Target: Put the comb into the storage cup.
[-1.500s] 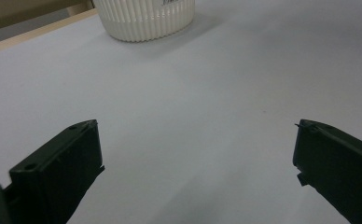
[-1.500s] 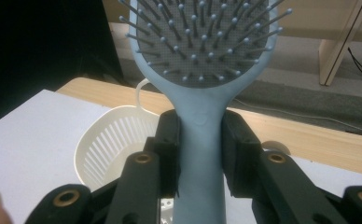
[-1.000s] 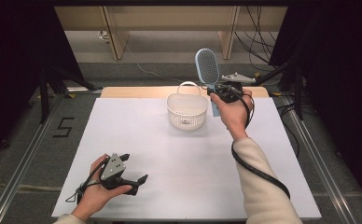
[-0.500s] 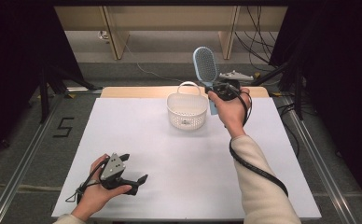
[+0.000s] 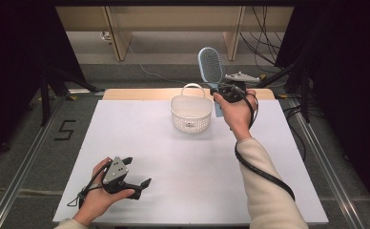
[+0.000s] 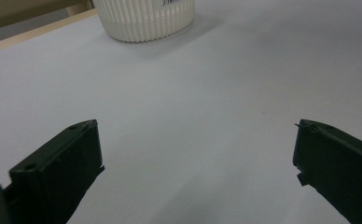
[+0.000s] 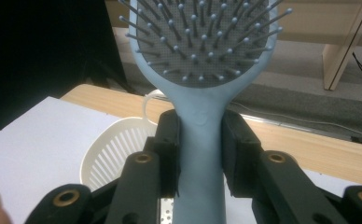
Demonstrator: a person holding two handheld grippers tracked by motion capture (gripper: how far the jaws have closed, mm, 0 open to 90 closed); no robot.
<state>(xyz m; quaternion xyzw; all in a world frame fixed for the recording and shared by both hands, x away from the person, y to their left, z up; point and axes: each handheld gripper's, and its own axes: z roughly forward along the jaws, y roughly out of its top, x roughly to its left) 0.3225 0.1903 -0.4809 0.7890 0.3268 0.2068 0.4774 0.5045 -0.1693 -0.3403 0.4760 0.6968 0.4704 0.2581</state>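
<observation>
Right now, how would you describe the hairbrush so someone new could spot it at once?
Find the white table, then the white basket near its far edge. Just right of it, the right gripper holds the hairbrush upright by its handle: pale blue, oval bristled head, raised above everything else.

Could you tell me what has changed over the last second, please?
Nothing has visibly changed. The right claw stays shut on the handle of the light blue plastic hairbrush, held upright beside the white slotted plastic basket, and the left claw stays open, low over the white table.
</observation>
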